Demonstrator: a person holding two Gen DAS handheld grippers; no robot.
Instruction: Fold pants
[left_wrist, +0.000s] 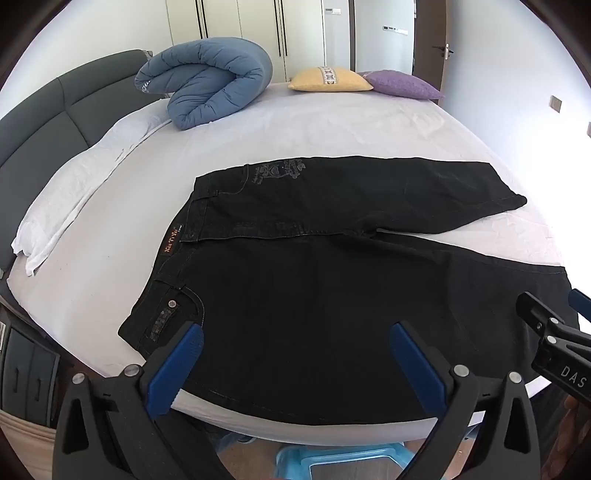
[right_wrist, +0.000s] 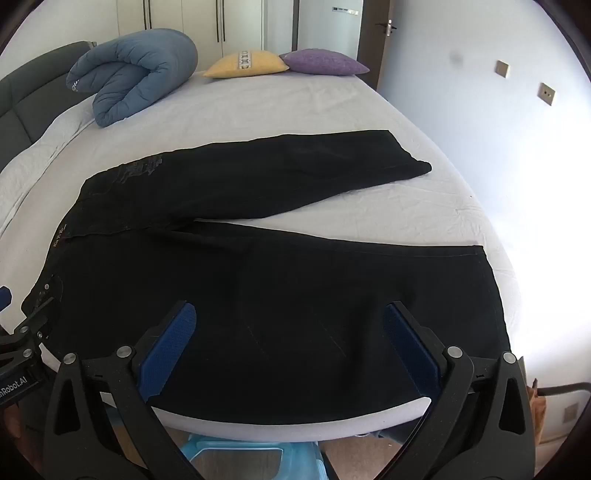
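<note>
Black jeans (left_wrist: 314, 280) lie spread flat on the white bed sheet (left_wrist: 332, 125), waistband at the left, the two legs splayed to the right. They also show in the right wrist view (right_wrist: 258, 280). My left gripper (left_wrist: 295, 350) is open and empty, above the near leg close to the waist pocket. My right gripper (right_wrist: 290, 332) is open and empty, above the near leg toward its hem. The right gripper also shows at the right edge of the left wrist view (left_wrist: 550, 325). The near edge of the jeans hangs close to the bed's front edge.
A rolled blue duvet (left_wrist: 207, 88), a yellow cushion (left_wrist: 328, 79) and a purple cushion (left_wrist: 402, 85) lie at the far side of the bed. A white pillow (left_wrist: 77, 188) lies by the grey headboard (left_wrist: 40, 125). A light blue stool (left_wrist: 332, 461) stands below the bed edge.
</note>
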